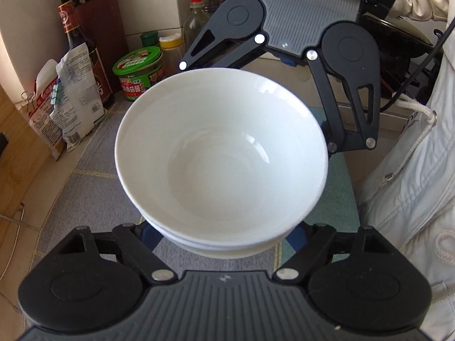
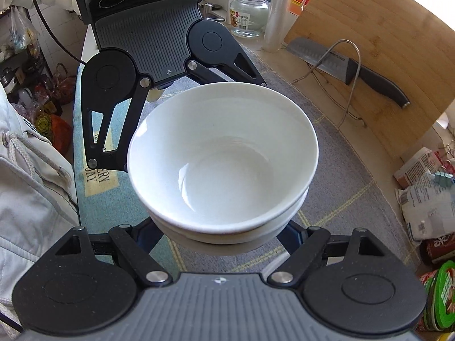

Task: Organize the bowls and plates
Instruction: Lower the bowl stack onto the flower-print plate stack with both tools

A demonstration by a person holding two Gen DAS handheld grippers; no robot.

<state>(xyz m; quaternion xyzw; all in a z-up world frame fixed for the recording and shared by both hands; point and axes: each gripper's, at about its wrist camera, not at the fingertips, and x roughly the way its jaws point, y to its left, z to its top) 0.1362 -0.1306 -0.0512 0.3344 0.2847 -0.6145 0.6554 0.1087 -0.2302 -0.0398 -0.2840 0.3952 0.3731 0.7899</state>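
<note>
A stack of white bowls [image 1: 221, 159] fills the middle of both wrist views, top bowl empty [image 2: 224, 162]. My left gripper [image 1: 224, 238] is spread wide, its fingers at both sides of the lower bowls, fingertips hidden under the stack. My right gripper [image 2: 224, 236] faces it from the opposite side, also spread around the stack's base. Each gripper shows in the other's view: the right gripper's body [image 1: 284, 42] beyond the bowls, the left one [image 2: 159, 56] likewise. I cannot tell whether the pads press the bowls.
A grey and teal cloth [image 1: 85, 187] covers the counter. Sauce bottles [image 1: 82, 54], a green-lidded tub [image 1: 139, 71] and packets [image 1: 68, 105] stand at the left. A cutting board [image 2: 378, 45], knife [image 2: 352, 68], wire rack [image 2: 335, 82] and jar [image 2: 247, 14] stand behind.
</note>
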